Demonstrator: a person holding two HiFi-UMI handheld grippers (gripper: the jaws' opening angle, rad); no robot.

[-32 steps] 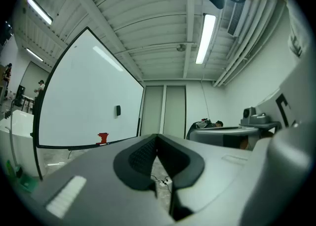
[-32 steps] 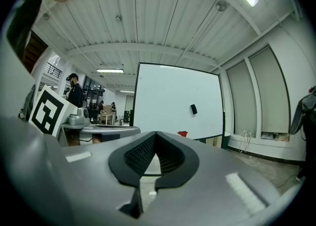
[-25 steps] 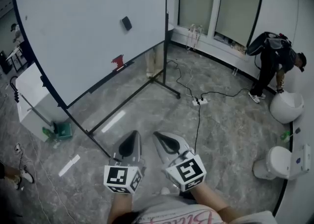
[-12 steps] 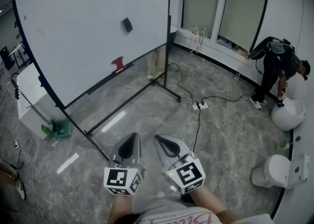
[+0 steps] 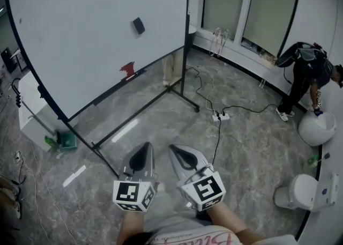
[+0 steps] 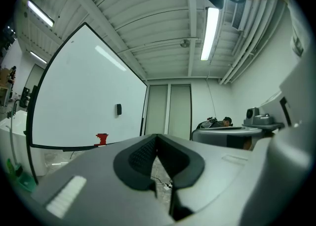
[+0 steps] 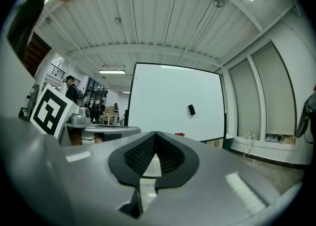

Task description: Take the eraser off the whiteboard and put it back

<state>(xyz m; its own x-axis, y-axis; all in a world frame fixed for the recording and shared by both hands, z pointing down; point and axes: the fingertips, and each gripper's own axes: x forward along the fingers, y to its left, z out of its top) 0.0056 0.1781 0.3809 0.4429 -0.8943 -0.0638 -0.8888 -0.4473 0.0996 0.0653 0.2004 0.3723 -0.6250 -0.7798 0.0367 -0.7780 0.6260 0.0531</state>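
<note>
A small black eraser (image 5: 139,25) sticks high on the big whiteboard (image 5: 80,35), right of the board's middle; it also shows as a dark block, the eraser (image 6: 118,110) in the left gripper view and the eraser (image 7: 191,110) in the right gripper view. A red object (image 5: 128,68) sits on the board's lower rail. Both grippers are held level side by side, well short of the board. My left gripper (image 5: 144,150) is shut with nothing in it. My right gripper (image 5: 179,150) is shut and empty too.
The whiteboard's black stand (image 5: 144,107) has feet spread over the grey floor. A cable and power strip (image 5: 220,116) lie to the right. A person (image 5: 308,75) bends over at the far right near white round stools (image 5: 300,193). A green box (image 5: 67,141) sits at the left.
The view has shifted a little toward the whiteboard; both grippers keep their pose and stay shut. The person at the far right has drifted toward the frame edge.
</note>
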